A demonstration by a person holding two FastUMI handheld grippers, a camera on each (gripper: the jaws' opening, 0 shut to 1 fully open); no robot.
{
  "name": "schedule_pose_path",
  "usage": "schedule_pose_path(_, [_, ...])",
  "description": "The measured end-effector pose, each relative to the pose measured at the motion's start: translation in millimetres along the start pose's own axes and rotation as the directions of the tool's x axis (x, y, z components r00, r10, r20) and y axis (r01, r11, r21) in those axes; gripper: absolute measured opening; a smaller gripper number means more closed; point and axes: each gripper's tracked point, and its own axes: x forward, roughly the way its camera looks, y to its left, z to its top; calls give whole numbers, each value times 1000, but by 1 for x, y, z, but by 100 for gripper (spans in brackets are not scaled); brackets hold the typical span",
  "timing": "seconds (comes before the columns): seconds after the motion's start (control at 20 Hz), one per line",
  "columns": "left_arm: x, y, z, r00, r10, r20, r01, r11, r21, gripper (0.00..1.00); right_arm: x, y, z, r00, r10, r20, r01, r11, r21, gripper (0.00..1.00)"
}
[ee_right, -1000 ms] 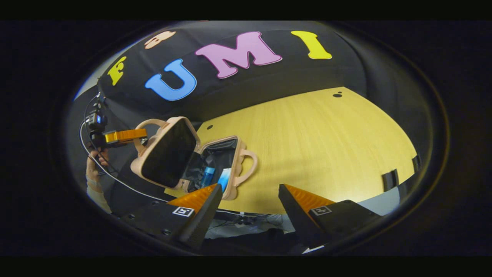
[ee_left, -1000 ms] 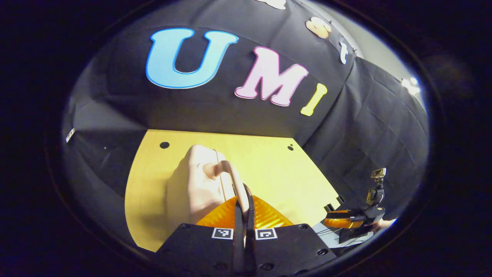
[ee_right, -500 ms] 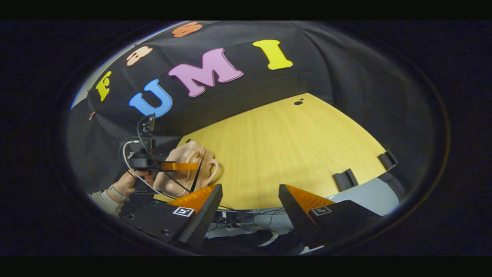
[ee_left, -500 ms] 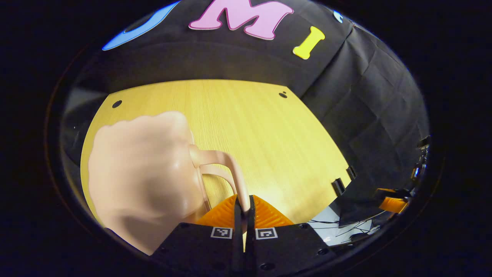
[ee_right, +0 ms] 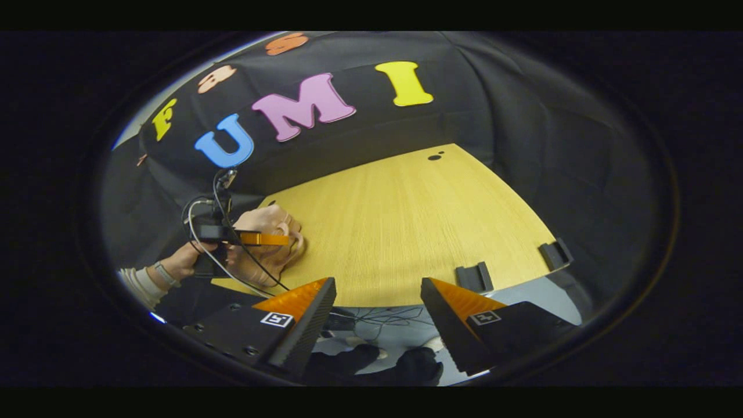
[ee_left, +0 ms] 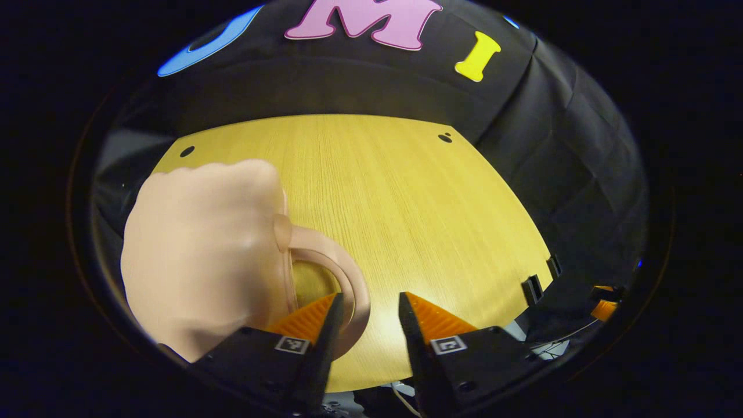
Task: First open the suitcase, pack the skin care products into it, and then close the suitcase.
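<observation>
A small pale pink suitcase (ee_left: 203, 249) lies shut on the wooden table (ee_left: 395, 197), at the left of the left gripper view. Its looped handle (ee_left: 342, 278) curves toward my left gripper (ee_left: 367, 307), which is open; one finger sits inside the loop, the other outside it, neither pressing. In the right gripper view the suitcase (ee_right: 264, 247) is small at the table's near left corner, with the left gripper (ee_right: 255, 238) over it and a hand (ee_right: 186, 264) holding that gripper. My right gripper (ee_right: 377, 302) hangs open off the table's front edge, holding nothing. The skin care products are hidden.
Two black brackets (ee_right: 476, 277) sit on the table's near right edge. Cables (ee_right: 377, 316) lie on the floor below the front edge. Black cloth walls close in behind and to the right of the table.
The suitcase lid came down from open to shut. My left gripper, shut on the lid's handle a moment ago, has let go and opened. My right gripper drew back from the table.
</observation>
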Motion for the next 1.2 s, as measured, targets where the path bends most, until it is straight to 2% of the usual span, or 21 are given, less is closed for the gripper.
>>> schedule_pose_path(0.05, [-10, -2, 4, 999, 29, 38, -29, 1000, 9, 96, 1, -1, 5, 1000, 13, 13, -12, 999, -50, 94])
schedule_pose_path(0.1, [-20, -8, 12, 995, 54, 82, -56, 998, 20, 100, 1, 0, 13, 999, 36, 34, -32, 995, -98, 94])
schedule_pose_path(0.15, [-35, -15, 22, 987, 80, 140, -86, 996, 36, 98, 3, 2, 23, 997, 59, 57, -50, 988, -147, 94])
schedule_pose_path(0.2, [-48, -23, 30, 976, 97, 194, -108, 993, 51, 100, 2, 5, 36, 994, 76, 84, -58, 979, -197, 95])
schedule_pose_path(0.25, [-68, -29, 42, 958, 114, 264, -136, 988, 66, 97, 3, 8, 51, 989, 89, 117, -58, 968, -243, 98])
schedule_pose_path(0.3, [-90, -36, 54, 934, 130, 333, -162, 984, 71, 97, 2, 14, 69, 982, 105, 155, -57, 957, -285, 87])
schedule_pose_path(0.35, [-115, -45, 67, 908, 135, 397, -177, 982, 71, 97, -1, 21, 87, 972, 114, 205, -44, 946, -321, 97])
schedule_pose_path(0.5, [-184, -64, 101, 817, 159, 555, -216, 976, 38, 97, -16, 48, 150, 919, 127, 373, 17, 933, -360, 97])
schedule_pose_path(0.65, [-253, -76, 124, 727, 142, 672, -200, 980, 9, 96, -34, 84, 199, 861, 150, 485, 36, 935, -354, 97])
schedule_pose_path(0.75, [-291, -68, 129, 675, 160, 720, -238, 971, 7, 96, -39, 105, 223, 838, 172, 518, 48, 922, -384, 97])
schedule_pose_path(0.85, [-323, -56, 125, 626, 222, 748, -306, 952, -26, 96, -41, 117, 240, 826, 185, 533, 73, 902, -426, 96])
schedule_pose_path(1.05, [-361, -41, 107, 566, 312, 764, -371, 923, -102, 97, -47, 140, 247, 799, 237, 553, 72, 875, -479, 97])
schedule_pose_path(1.15, [-373, -46, 104, 548, 326, 771, -364, 922, -131, 97, -47, 149, 245, 794, 260, 549, 55, 869, -492, 97])
schedule_pose_path(1.2, [-374, -52, 100, 548, 324, 771, -358, 924, -134, 96, -49, 149, 245, 788, 257, 560, 68, 867, -494, 96])
